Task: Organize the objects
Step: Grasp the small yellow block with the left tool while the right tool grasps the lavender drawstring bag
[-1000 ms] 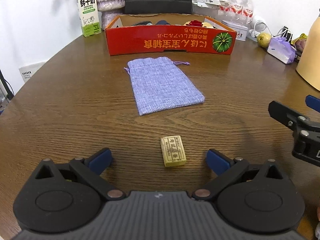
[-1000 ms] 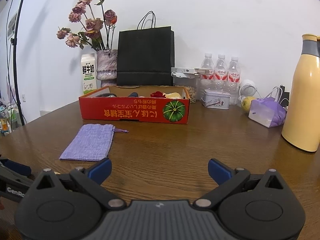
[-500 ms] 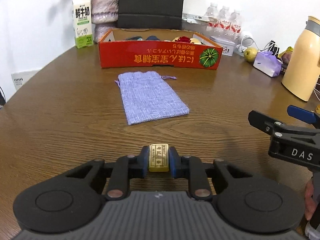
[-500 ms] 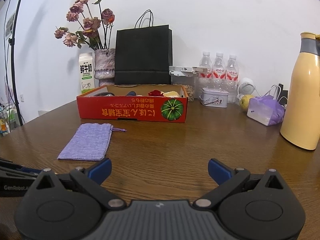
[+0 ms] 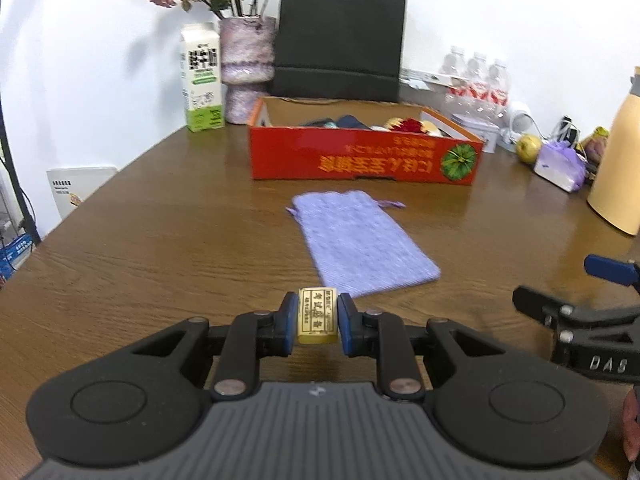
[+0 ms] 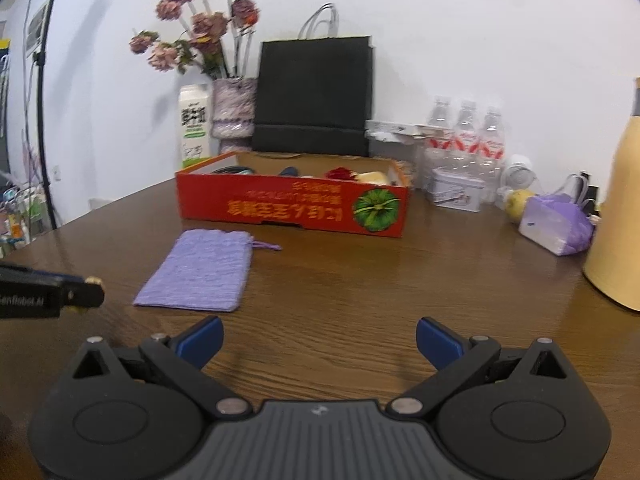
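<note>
Both views sit low on handheld grippers, close above the brown tabletop (image 5: 160,248), each looking forward and slightly down along its own jaws towards the white back wall. The left wrist view faces the purple pouch (image 5: 360,244) almost head on and catches the right gripper (image 5: 576,292) at its right edge. The right wrist view stands further right, with the pouch (image 6: 200,276) to its left and the left gripper (image 6: 86,292) at its left edge; both share the red box (image 5: 360,156) (image 6: 292,204), the black bag (image 5: 340,40) (image 6: 314,96) and the milk carton (image 5: 202,80) (image 6: 195,124).
</note>
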A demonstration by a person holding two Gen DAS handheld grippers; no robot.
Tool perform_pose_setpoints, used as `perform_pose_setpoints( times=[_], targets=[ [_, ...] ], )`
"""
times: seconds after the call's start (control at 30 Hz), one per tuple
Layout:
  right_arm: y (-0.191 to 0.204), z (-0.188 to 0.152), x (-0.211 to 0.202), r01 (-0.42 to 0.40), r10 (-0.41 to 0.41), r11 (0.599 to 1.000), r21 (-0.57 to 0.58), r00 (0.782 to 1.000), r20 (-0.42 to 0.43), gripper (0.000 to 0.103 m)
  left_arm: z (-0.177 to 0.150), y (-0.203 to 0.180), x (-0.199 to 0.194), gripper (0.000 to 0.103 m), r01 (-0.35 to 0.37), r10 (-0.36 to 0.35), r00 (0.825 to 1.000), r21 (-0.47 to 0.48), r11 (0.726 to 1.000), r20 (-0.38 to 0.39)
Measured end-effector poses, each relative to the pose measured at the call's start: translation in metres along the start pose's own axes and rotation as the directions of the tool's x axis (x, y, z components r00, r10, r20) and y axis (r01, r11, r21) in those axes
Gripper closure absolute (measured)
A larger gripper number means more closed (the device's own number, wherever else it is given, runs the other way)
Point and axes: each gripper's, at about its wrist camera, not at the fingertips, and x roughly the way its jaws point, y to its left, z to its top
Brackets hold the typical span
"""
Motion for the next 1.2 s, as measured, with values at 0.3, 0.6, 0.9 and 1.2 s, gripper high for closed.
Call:
perform_pose_setpoints(
  times=[0.3, 0.6, 0.9, 1.2],
  targets=[
    [0.060, 0.022, 0.029, -0.100, 0.097, 0.991, -0.090, 0.994, -0.046, 0.000, 0.016, 0.039, 0.005, 0.082, -0.040, 0.039, 0.998, 0.014, 0.999, 0.057],
    [0.099, 0.044, 0.065, -0.136, 0.124, 0.983, -0.122, 0.988, -0.096, 0.000, 0.035, 0.074, 0.016, 0.082, -0.063, 0.060, 0.993, 0.028, 0.998, 0.100],
    [0.107, 0.051, 0.107, -0.099, 0.079, 0.990, -0.103, 0.979, -0.186, 0.000, 0.052, 0.099, 0.042, 0.082, -0.067, 0.064, 0.993, 0.034, 0.997, 0.098],
    [0.100, 0.051, 0.134, -0.117, 0.111, 0.993, -0.014, 0.970, -0.216, 0.000, 0.055, 0.112, 0.067, 0.082, -0.046, 0.045, 0.996, -0.001, 0.999, 0.076]
  ],
)
